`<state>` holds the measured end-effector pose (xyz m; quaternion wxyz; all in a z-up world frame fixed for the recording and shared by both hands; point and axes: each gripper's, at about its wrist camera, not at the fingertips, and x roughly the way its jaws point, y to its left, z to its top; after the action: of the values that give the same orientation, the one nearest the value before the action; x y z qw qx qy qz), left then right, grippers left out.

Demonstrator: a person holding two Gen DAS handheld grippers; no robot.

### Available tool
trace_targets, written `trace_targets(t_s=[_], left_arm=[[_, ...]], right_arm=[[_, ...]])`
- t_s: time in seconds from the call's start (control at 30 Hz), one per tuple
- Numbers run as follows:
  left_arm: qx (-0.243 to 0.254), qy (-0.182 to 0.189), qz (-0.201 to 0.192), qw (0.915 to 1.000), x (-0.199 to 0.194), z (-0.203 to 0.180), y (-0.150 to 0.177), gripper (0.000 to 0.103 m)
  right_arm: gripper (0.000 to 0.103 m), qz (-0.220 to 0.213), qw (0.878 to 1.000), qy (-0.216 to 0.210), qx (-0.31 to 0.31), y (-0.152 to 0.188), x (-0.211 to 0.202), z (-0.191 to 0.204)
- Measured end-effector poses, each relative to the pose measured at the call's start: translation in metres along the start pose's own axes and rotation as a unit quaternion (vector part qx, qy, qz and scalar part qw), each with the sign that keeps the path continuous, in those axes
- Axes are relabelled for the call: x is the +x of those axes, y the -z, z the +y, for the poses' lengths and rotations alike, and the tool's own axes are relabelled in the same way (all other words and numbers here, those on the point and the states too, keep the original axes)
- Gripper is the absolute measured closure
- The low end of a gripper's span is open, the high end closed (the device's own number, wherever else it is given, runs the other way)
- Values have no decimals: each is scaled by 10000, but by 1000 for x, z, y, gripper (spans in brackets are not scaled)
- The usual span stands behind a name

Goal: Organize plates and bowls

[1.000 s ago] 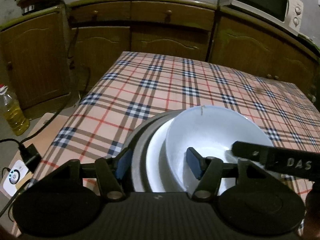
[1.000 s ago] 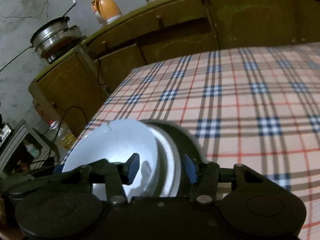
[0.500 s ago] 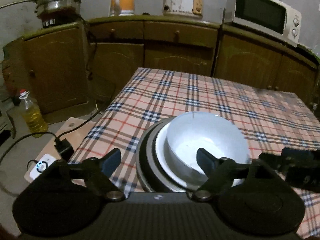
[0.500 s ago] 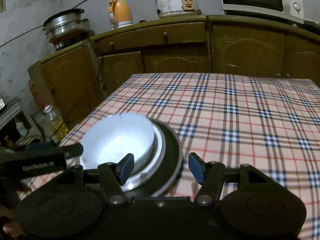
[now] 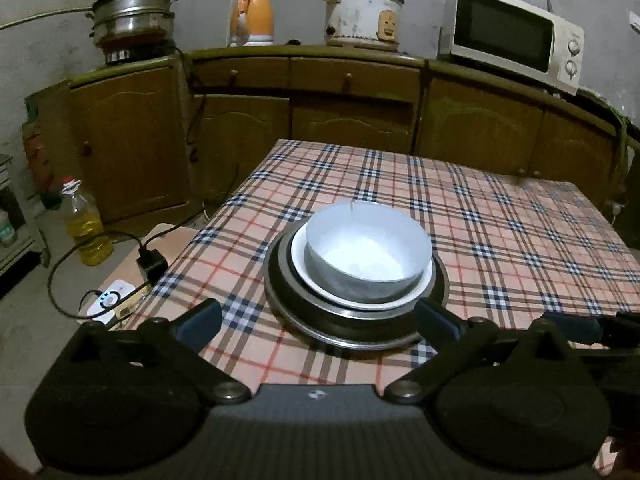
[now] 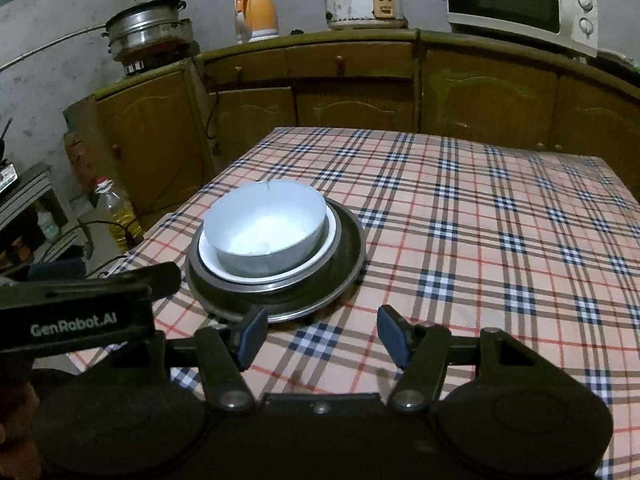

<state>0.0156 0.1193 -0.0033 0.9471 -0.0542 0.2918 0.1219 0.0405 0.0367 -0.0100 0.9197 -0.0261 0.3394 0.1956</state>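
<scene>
Sitting at the centre of the left wrist frame, a pale bowl is nested in a white plate, which in turn rests in a dark metal dish. The stack stands on a table covered with a pink checked cloth, toward the cloth's lower left part in the right wrist view, where the bowl, plate and dish appear left of centre.

At the bottom of the left wrist frame, the left gripper is released, its jaws spread wide on either side of the stack's near edge and touching nothing. At the bottom of the right wrist frame, the right gripper is also released, its jaws apart over the cloth just to the lower right of the dish, holding nothing.

Behind the table, across the upper part of the frame, runs a row of brown wooden cabinets. On top of them, from left to right, stand a steel pot, an orange kettle, a rice cooker and a white microwave. At the left edge, on the floor, is a bottle of yellow oil.
</scene>
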Motion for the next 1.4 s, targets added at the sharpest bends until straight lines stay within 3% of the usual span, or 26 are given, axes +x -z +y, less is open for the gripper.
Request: trace_targets(t_s=[0.67, 1.4], left_arm=[[291, -155, -441, 9985, -34, -8, 8, 0], [318, -120, -428, 9985, -33, -12, 9, 0]], right_arm=[[30, -82, 9999, -140, -55, 7, -26, 7], [30, -40, 9998, -158, -66, 9, -25, 9]])
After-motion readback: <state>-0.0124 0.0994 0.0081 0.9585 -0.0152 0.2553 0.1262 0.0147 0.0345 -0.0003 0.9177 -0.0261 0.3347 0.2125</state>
